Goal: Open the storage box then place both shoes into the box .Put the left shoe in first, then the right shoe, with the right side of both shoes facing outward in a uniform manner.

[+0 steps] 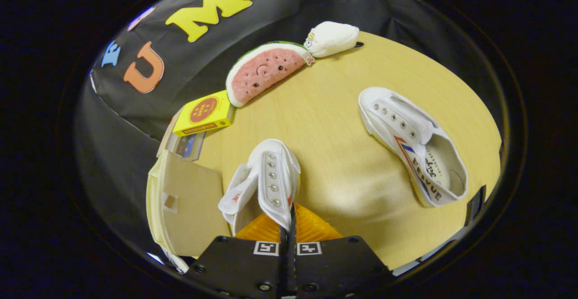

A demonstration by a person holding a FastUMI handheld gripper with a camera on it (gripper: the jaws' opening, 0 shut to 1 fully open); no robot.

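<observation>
Gripper (289,220) fingers pinching one white shoe (266,181), hanging above table (343,163) beside storage box (189,204). Second shoe (411,145) lying well apart. Two plush toys, one yellow box beyond.

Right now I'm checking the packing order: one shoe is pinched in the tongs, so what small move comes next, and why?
Probably carry the held shoe sideways toward the beige box beside it. The tongs are shut on its upper, lifting it off the table, while the other shoe lies apart on the wood. I cannot tell whether the box is fully open.
</observation>
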